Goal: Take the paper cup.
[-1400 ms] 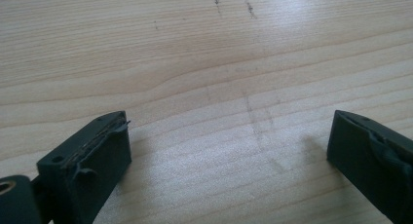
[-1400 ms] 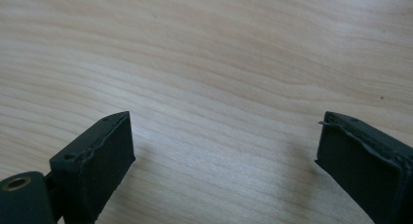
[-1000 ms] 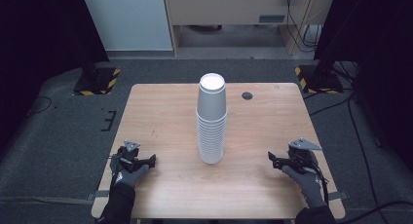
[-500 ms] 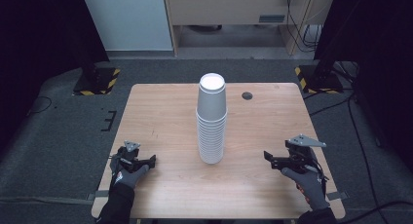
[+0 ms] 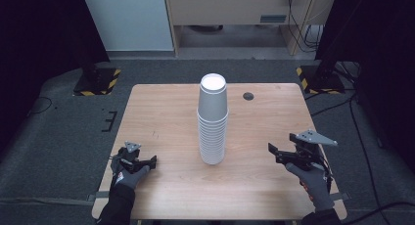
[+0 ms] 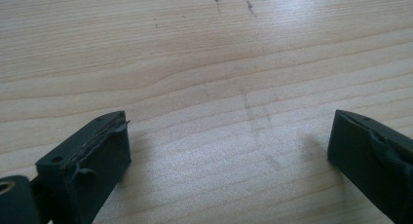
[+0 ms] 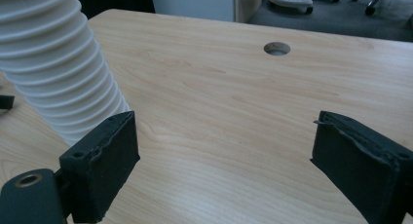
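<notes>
White paper cup stack [image 5: 212, 120], upright at table [image 5: 161, 112] centre for access; left gripper [image 5: 147, 162] and right gripper [image 5: 275, 153] flank it, both spread, empty.

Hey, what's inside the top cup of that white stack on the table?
From above, the top cup of the stack shows a plain white top. Whether that is an open mouth or an upturned base cannot be told. The cups below are nested, their insides covered.

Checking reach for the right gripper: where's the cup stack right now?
In the high view the cup stack stands upright mid-table, between the left gripper and right gripper, touching neither; the table's round hole lies behind it.
</notes>
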`<state>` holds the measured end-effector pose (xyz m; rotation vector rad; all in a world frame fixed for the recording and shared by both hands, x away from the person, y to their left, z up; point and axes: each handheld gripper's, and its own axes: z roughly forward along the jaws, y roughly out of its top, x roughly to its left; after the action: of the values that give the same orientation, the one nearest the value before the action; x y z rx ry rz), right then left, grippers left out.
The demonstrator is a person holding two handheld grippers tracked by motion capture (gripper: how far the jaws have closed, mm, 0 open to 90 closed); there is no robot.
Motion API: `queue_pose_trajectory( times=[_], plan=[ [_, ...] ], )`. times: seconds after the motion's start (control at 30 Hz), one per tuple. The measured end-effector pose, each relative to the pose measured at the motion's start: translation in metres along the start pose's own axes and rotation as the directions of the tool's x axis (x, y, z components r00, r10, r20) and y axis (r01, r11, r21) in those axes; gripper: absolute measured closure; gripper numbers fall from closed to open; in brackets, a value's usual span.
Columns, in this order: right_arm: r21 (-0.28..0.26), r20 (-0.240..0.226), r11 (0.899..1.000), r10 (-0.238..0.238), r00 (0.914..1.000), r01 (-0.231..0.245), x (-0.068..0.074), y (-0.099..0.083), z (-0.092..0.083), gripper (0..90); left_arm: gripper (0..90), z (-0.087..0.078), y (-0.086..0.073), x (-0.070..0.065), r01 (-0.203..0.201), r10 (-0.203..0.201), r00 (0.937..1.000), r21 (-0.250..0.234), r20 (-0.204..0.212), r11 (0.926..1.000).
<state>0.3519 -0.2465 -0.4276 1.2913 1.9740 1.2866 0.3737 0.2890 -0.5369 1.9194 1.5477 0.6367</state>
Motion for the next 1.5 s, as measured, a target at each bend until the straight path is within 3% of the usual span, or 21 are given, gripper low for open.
queue_pose_trajectory(
  times=[0.4, 0.77, 1.5],
  plan=[
    [-0.063, -0.039, 0.997, -0.034, 0.9987, 0.031, 0.017, 0.035, -0.008, 10.6, 0.2, 0.000, 0.000, 0.000, -0.003, 0.003, 1.0000, 0.002, 0.002, 1.0000],
    [-0.143, -0.075, 0.989, -0.052, 0.9959, 0.041, 0.031, 0.068, -0.018, 12.0, 0.0, 0.000, 0.000, 0.000, -0.004, 0.004, 1.0000, 0.003, 0.003, 1.0000],
    [-0.205, -0.104, 0.975, -0.109, 0.9886, 0.085, 0.058, 0.114, -0.017, 12.3, 0.0, 0.000, 0.000, 0.000, -0.004, 0.004, 1.0000, 0.003, 0.003, 1.0000]
  ],
)
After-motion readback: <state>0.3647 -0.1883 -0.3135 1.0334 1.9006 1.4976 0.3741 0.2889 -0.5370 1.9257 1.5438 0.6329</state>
